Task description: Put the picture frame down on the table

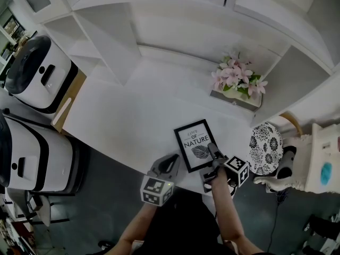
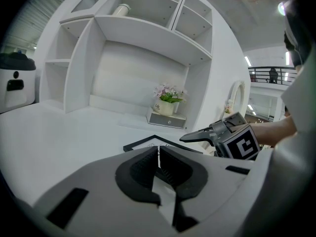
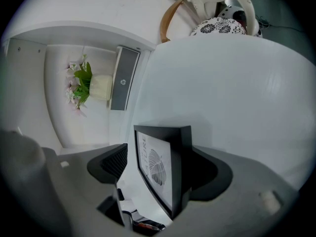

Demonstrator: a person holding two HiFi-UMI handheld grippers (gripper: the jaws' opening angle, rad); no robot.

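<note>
black-framed rectangular leaf print (image 1: 195, 143) lies flat on the white table (image 1: 127, 110), its near edge between the parted jaws of the right gripper (image 1: 213, 154). the left gripper (image 1: 169, 164) is pinched together, empty. release looks under way; next, the right gripper must back off without nudging the frame.

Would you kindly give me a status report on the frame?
Left gripper shut, empty. Right gripper open, picture frame between jaws. Frame flat on table. Nothing in the way.

picture frame (image 1: 194, 142) corner under right hand-held gripper (image 1: 212, 151), flowerpot (image 2: 165, 108) lettering illegible
</note>
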